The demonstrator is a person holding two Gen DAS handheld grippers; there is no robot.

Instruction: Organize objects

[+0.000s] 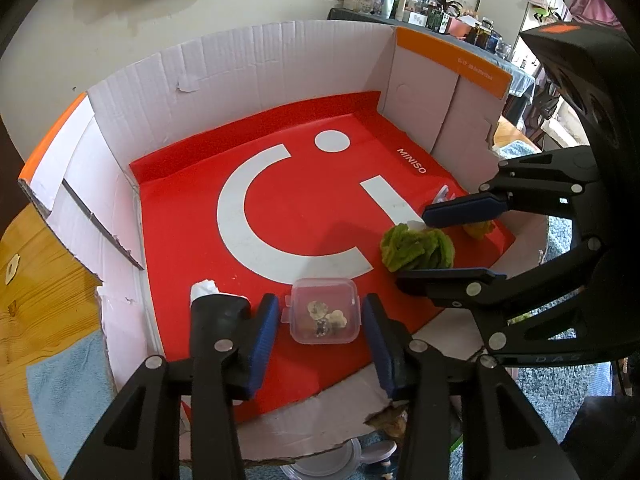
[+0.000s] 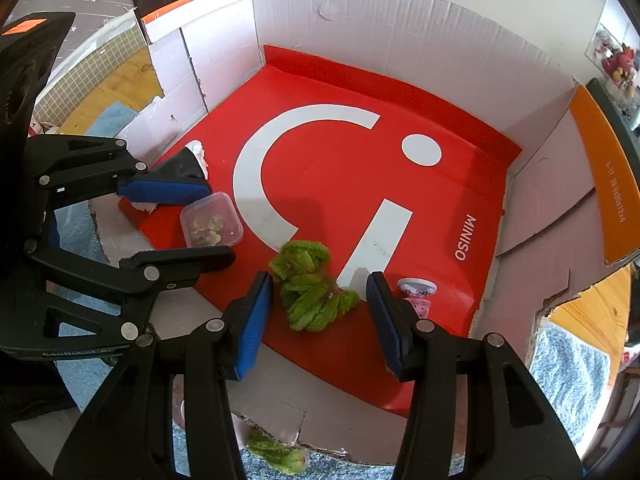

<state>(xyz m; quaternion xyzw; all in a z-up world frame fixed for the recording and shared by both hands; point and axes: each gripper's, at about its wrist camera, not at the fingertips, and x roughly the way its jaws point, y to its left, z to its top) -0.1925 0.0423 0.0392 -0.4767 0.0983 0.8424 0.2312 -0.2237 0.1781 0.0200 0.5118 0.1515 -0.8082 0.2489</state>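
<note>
A small clear plastic box (image 1: 323, 309) with small bits inside sits on the red mat (image 1: 304, 208) in the cardboard box. My left gripper (image 1: 320, 322) is open, its blue pads on either side of the clear box, not touching. A green fuzzy bundle (image 2: 310, 288) lies on the mat between the open pads of my right gripper (image 2: 320, 308). In the left wrist view the right gripper (image 1: 416, 246) straddles the green bundle (image 1: 416, 248). In the right wrist view the left gripper (image 2: 216, 224) straddles the clear box (image 2: 211, 225).
The white cardboard box (image 1: 240, 80) walls surround the mat, with orange-edged flaps. A black and white tube (image 1: 212, 296) lies by the left gripper. A small pink and white item (image 2: 418, 294) lies right of the right gripper. A yellow fuzzy piece (image 1: 478, 230) sits behind the right gripper. More green fuzz (image 2: 276, 454) lies outside the box.
</note>
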